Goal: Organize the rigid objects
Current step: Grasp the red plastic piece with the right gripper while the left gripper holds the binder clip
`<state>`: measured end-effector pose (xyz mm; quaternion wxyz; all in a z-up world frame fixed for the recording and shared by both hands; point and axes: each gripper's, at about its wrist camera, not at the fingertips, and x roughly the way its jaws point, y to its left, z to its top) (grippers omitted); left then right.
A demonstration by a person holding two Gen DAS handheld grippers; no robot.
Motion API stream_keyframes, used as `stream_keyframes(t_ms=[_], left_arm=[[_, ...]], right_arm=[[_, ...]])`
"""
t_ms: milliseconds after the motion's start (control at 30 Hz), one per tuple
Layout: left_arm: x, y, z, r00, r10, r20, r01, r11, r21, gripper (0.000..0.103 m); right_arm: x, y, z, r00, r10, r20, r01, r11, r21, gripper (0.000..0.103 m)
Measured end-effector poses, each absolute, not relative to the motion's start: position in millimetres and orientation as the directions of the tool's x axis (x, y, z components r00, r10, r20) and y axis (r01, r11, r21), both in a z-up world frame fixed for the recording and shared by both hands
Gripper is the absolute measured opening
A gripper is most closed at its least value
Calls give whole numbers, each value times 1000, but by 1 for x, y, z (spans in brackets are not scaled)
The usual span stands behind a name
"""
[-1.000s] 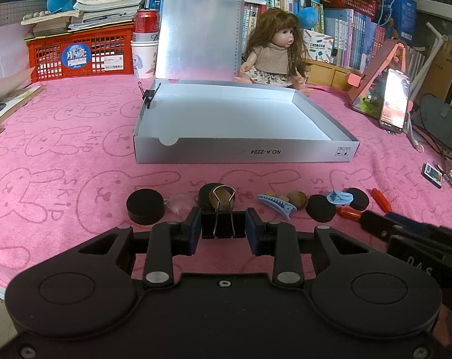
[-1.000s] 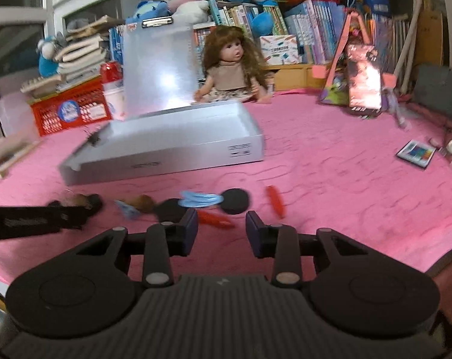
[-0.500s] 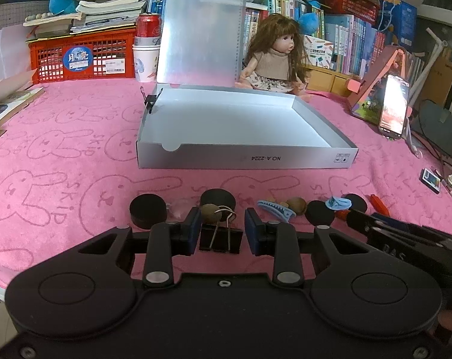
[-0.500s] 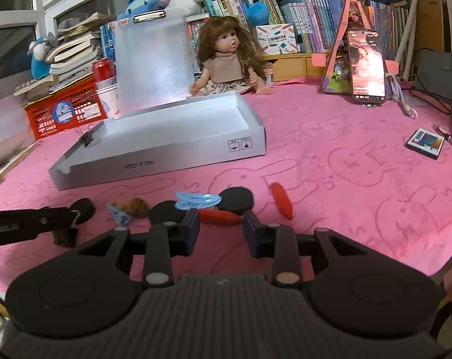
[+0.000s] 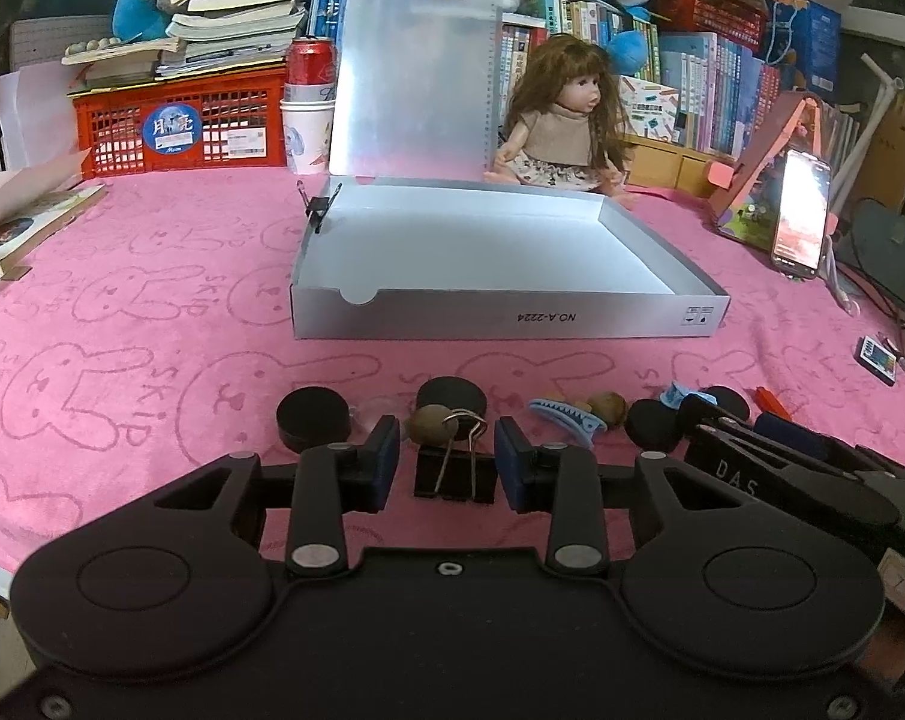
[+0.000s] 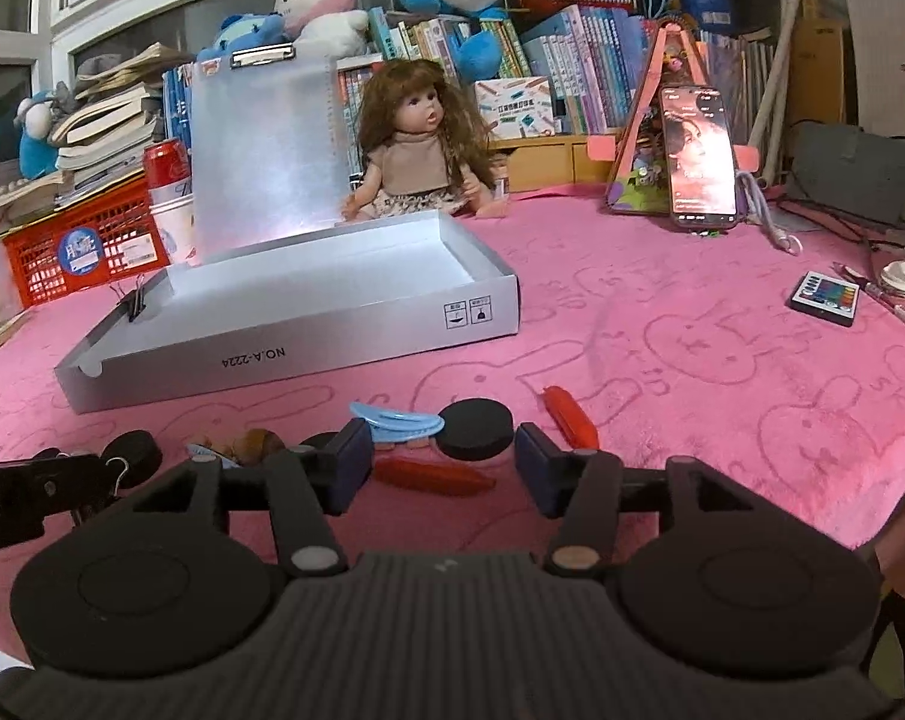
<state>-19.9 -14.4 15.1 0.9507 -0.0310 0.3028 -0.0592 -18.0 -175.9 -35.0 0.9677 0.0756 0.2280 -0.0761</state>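
Note:
A black binder clip (image 5: pixel 452 477) lies on the pink cloth between the fingers of my left gripper (image 5: pixel 447 462), which is open and not touching it. Beside it lie black discs (image 5: pixel 312 418), a brown nut (image 5: pixel 427 423) and a blue hair clip (image 5: pixel 566 414). My right gripper (image 6: pixel 443 462) is open, with a red piece (image 6: pixel 431 476) between its fingers, just before a black disc (image 6: pixel 475 420) and a blue clip (image 6: pixel 395 420). The open silver box (image 5: pixel 506 315) stands behind, also in the right wrist view (image 6: pixel 296 354).
A doll (image 5: pixel 563 126) sits behind the box, whose lid (image 5: pixel 413 81) stands upright. A phone on a pink stand (image 5: pixel 803 216), a red crate (image 5: pixel 179 129), a can on a cup (image 5: pixel 308 108) and books line the back. A small remote (image 6: pixel 824 298) lies right.
My left gripper has opened and let go of the binder clip, which now lies on the cloth. My right gripper has opened wider and come down over the red piece.

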Motion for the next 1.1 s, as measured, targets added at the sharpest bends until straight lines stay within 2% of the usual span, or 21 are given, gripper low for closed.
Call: stream_keyframes(t_ms=[300,333,467,667,900,967,1100], left_arm=[[-19,-18,9,815,-116,-567,79,993,-90,40],[-19,-18,9,816,-117,-566,82,993,-88,40],[-21,-21,7,819,-120,-562,92,993,-78,37],[-26,-28,8,826,-119,-551,118,992,-38,30],[-32,-24,8,835,-119,-538,118,992,-37,32],[-31,-23,7,834,-119,-538,116,992,-39,35],[-27,-22,5,827,-138,-545,123,990,-64,38]], right_arm=[[-30,-166,-47,904,-174,-390,196,980,17,64],[-31,-164,-48,907,-180,-382,194,981,-2,61],[-35,-164,-48,914,-172,-368,181,983,-12,38],[-35,-169,-46,922,-104,-372,110,994,-7,17],[-40,-173,-42,936,33,-350,-42,999,-19,16],[-41,-174,-41,934,46,-355,-57,998,-20,22],[-46,-179,-41,931,56,-360,-65,998,-14,25]])
